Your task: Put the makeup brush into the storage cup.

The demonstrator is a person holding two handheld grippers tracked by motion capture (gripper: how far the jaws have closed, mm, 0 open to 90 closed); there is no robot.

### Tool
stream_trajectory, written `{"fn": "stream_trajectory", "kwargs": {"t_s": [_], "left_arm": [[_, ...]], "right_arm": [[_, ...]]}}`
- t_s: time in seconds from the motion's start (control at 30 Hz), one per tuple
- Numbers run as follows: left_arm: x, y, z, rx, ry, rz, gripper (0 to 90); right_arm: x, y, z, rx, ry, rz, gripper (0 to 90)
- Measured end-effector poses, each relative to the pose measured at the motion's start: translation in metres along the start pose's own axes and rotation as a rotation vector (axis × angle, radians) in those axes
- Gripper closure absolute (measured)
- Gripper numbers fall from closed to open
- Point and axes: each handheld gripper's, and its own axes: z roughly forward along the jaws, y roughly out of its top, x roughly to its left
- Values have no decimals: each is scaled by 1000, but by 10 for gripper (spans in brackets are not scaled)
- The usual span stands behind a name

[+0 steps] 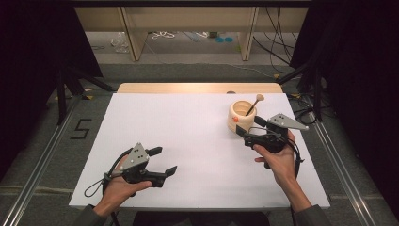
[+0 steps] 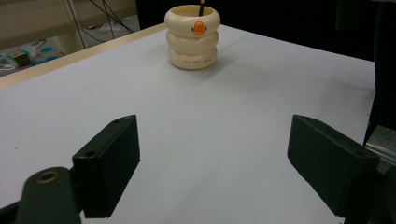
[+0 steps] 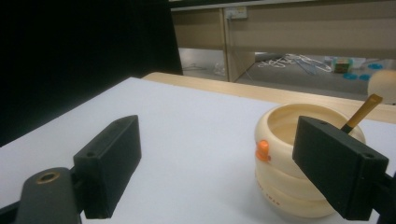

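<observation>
A cream pot (image 1: 242, 115) made of stacked rings stands at the back right of the white tabletop (image 1: 197, 141). It has an orange knob on its side, and a wooden spoon (image 1: 256, 101) leans inside it. My right gripper (image 1: 249, 126) sits just in front of the pot, open and holding nothing. In the right gripper view, the pot (image 3: 280, 186) is close ahead, partly behind the right jaw, with the spoon handle (image 3: 362, 112) above it. My left gripper (image 1: 163, 161) rests open near the front left. In the left gripper view, the pot (image 2: 192, 37) is far off beyond the empty left gripper (image 2: 212, 163).
A wooden strip (image 1: 197, 87) edges the table's far side. Beyond it are shelf legs and cables on the floor. Metal rails (image 1: 42, 160) run along both sides of the table, and dark curtains hang on each side.
</observation>
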Motion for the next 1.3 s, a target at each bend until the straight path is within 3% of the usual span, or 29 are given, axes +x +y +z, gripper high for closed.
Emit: {"fn": "stream_trajectory", "kwargs": {"t_s": [0.1, 0.2, 0.4, 0.6, 0.83, 1.3], "left_arm": [[1, 0, 0, -1, -1, 10, 168], [1, 1, 0, -2, -3, 13, 168], [1, 1, 0, -2, -3, 14, 168], [0, 0, 0, -12, -4, -8, 168], [0, 1, -1, -6, 2, 1, 168], [1, 1, -1, -7, 1, 4, 168]], "right_arm": [[5, -3, 0, -19, 24, 6, 163], [9, -7, -1, 5, 35, 11, 161], [18, -13, -1, 0, 63, -14, 159], [26, -19, -1, -12, 95, -10, 159], [33, -26, -2, 12, 108, -36, 159], [40, -37, -8, 20, 149, -34, 159]]}}
